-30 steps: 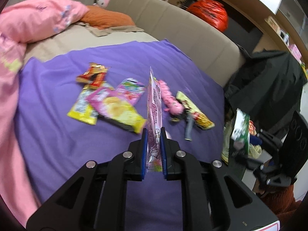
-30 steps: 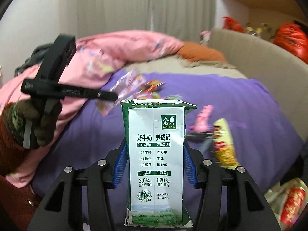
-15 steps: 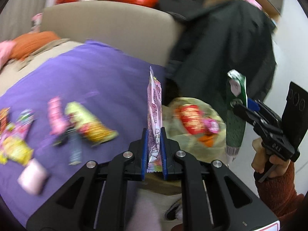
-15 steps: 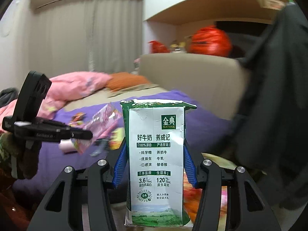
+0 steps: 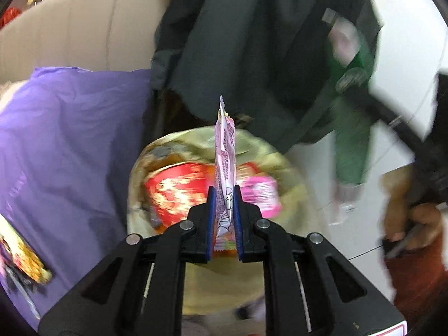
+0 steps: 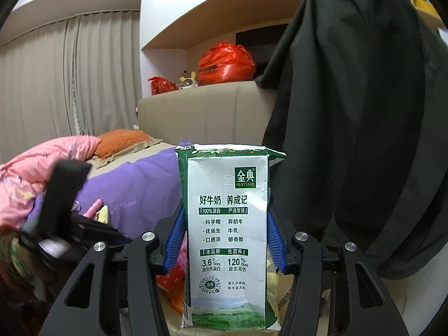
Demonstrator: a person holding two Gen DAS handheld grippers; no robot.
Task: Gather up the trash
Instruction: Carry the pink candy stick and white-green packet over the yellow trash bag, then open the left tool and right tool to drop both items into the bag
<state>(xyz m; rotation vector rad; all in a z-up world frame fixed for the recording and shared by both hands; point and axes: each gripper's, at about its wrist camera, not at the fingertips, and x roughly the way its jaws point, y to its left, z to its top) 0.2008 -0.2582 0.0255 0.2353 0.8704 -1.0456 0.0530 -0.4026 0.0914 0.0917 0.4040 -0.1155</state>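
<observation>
Both loads over the trash bag, ready to drop.

My left gripper (image 5: 223,210) pinches a pink snack wrapper (image 5: 224,168) above the open yellowish trash bag (image 5: 252,145); my right gripper (image 6: 225,245) clamps an upright milk carton (image 6: 228,232) just beside it. Next, I judge, both must let go. The hanging black coat (image 6: 350,140) crowds the right.

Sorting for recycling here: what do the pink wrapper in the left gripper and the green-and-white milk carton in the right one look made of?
Pink wrapper: thin glossy plastic film, probably; it stands flat with a serrated, heat-sealed top edge.

Milk carton: coated paperboard, it seems; sharp folded corners, creased white panel, smooth printed surface with a slight sheen. Any inner lining is not visible.
</observation>
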